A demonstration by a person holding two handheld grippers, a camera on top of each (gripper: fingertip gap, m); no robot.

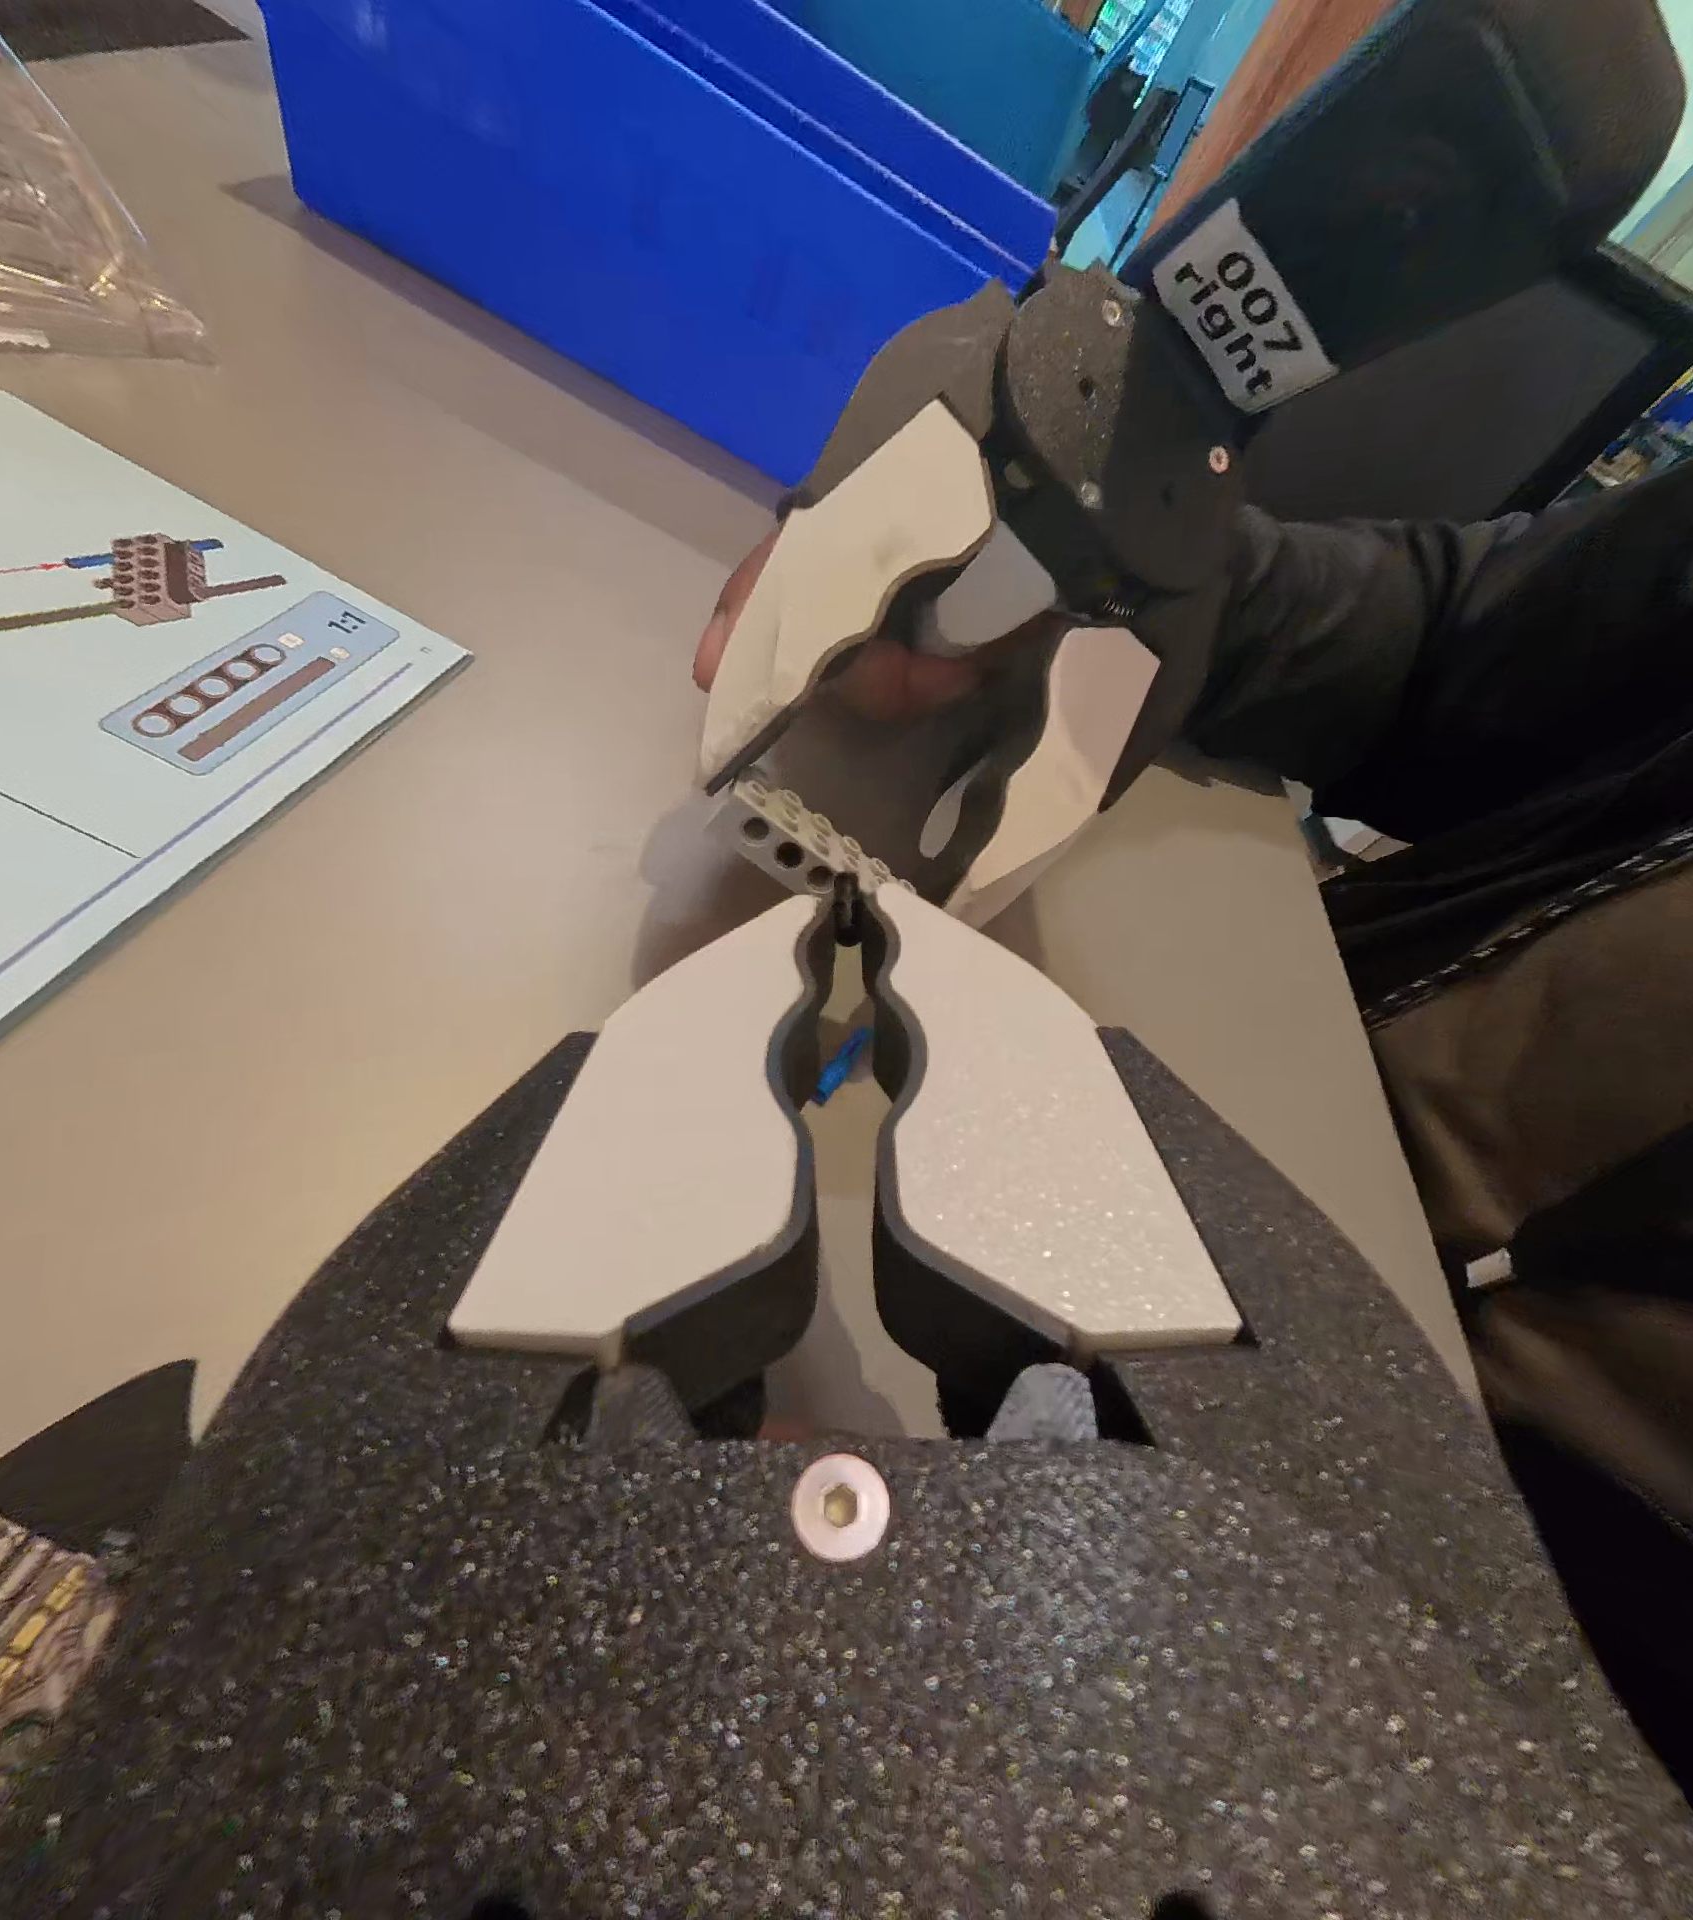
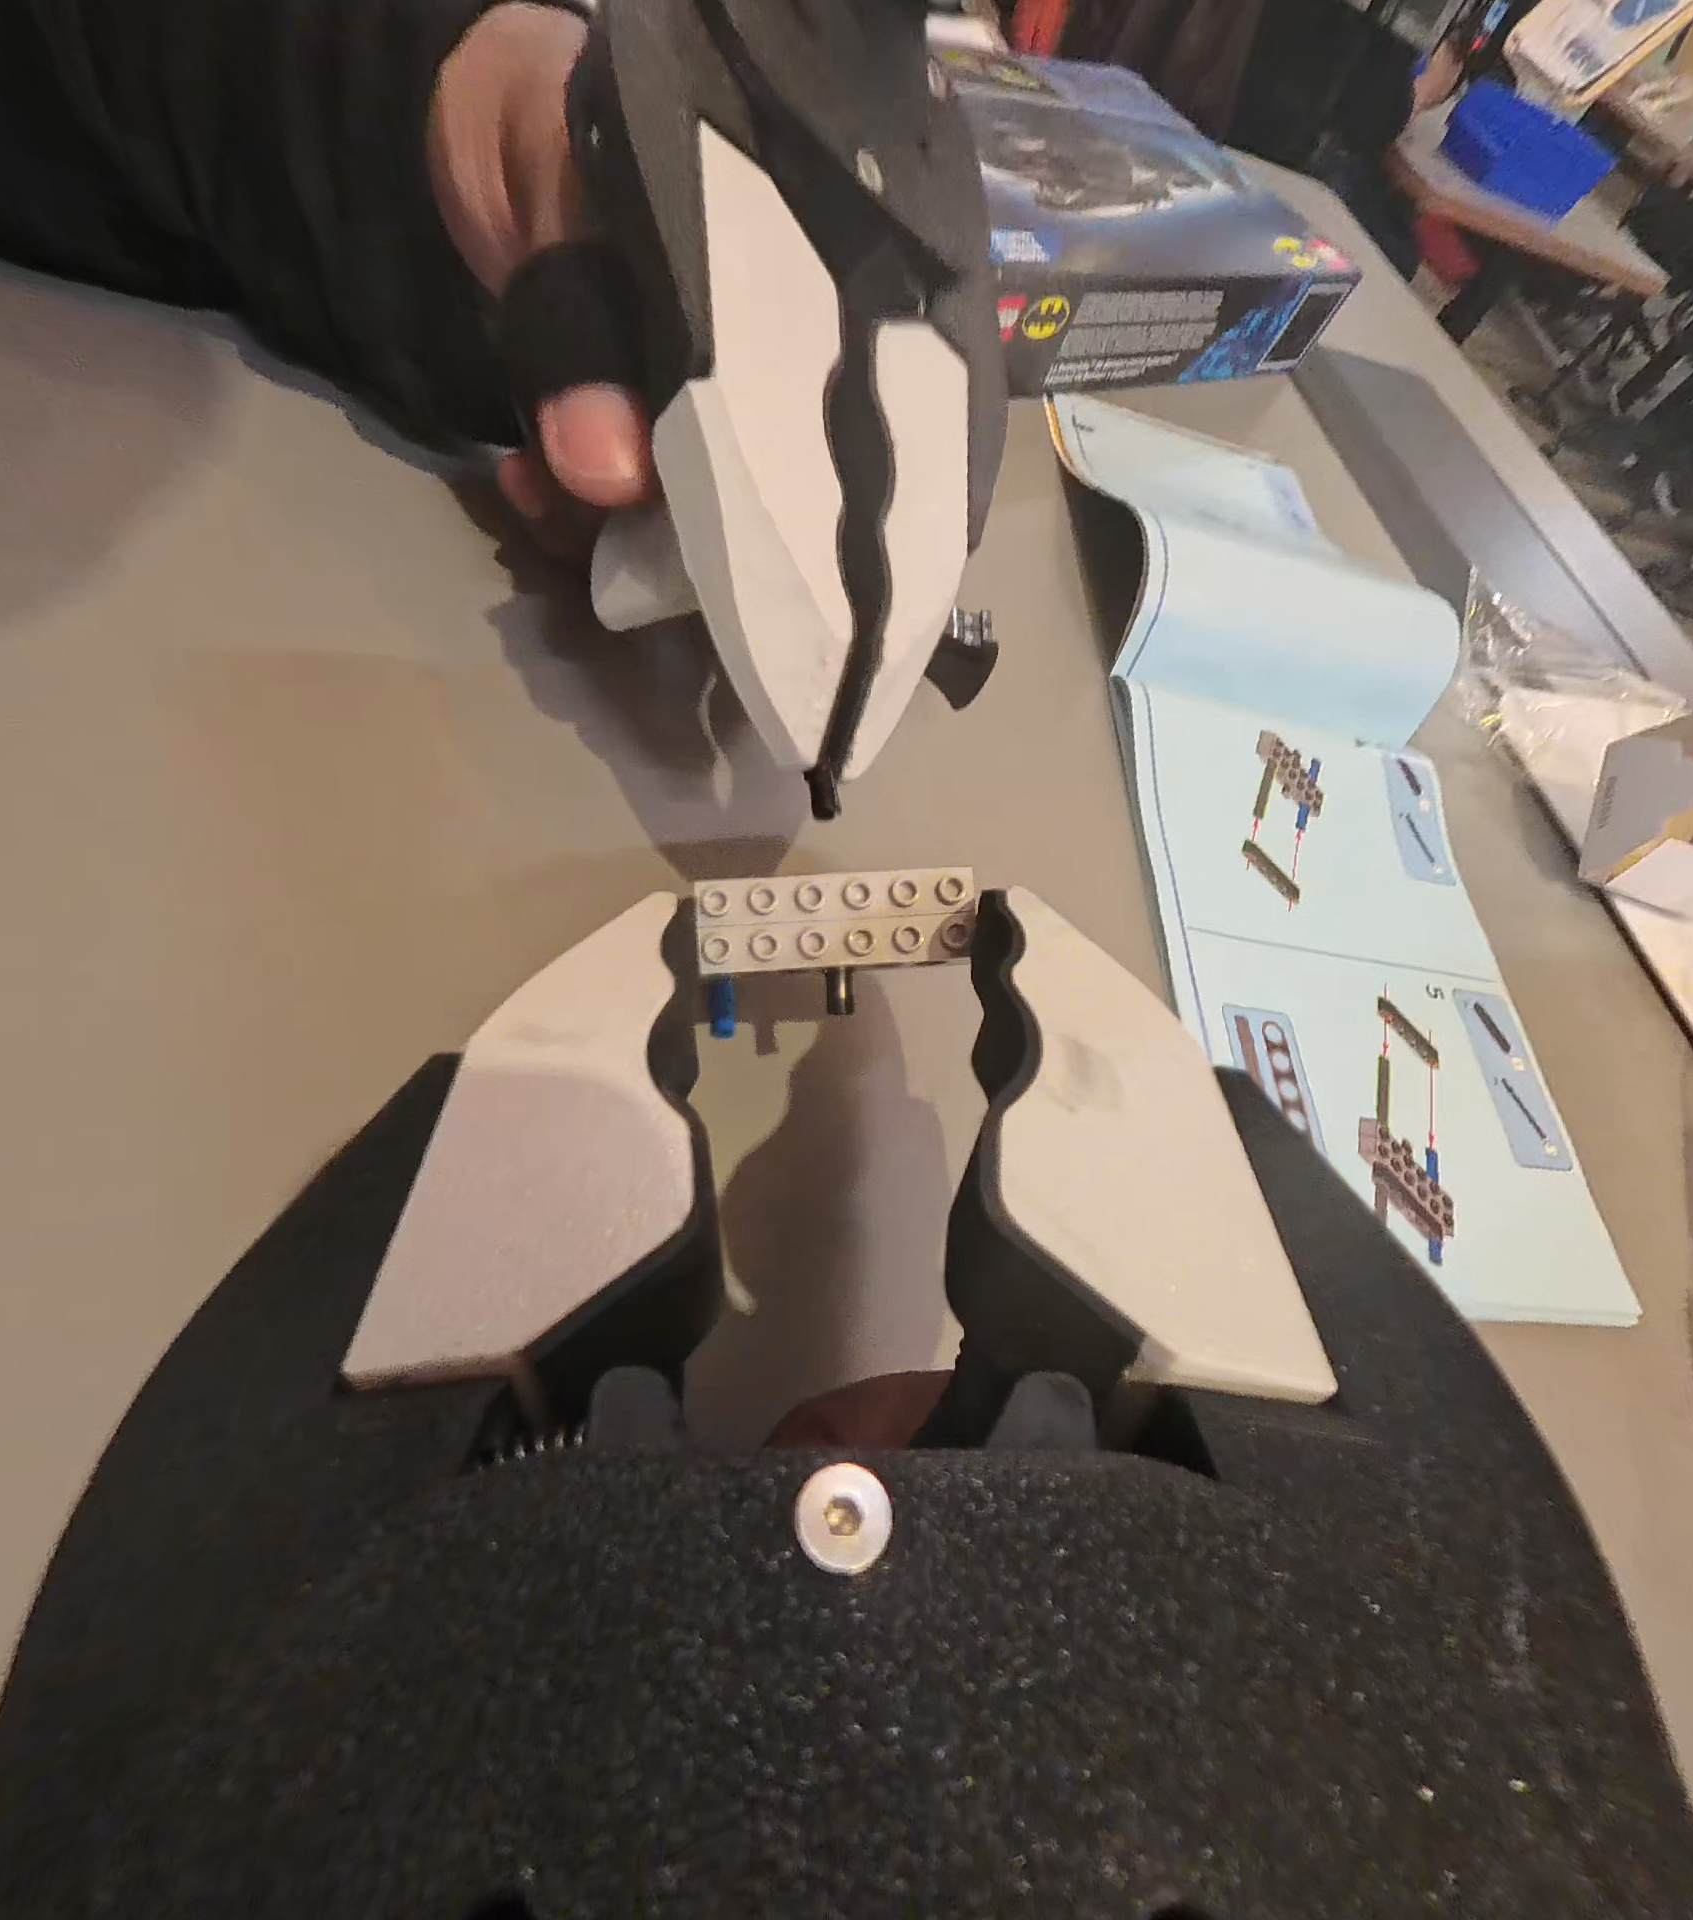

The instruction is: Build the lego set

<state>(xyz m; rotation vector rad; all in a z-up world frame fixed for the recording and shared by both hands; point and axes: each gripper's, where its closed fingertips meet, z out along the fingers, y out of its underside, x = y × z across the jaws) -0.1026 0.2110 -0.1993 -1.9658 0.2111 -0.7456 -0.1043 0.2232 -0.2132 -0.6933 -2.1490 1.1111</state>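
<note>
Grey tabletop (image 2: 198,831), with the instruction booklet (image 1: 94,644) off left. Left gripper (image 1: 847,904) is pinched on a small black pin (image 2: 824,795); right gripper (image 2: 826,935) clamps the grey studded brick (image 2: 837,925) endwise. I'd line the pin up square with a side hole.

We get 2 wrist cams, each close over its own fingers, angled down at table (image 1: 406,1039), facing each other; both share grey brick (image 2: 834,923), booklet (image 2: 1341,1091).
</note>
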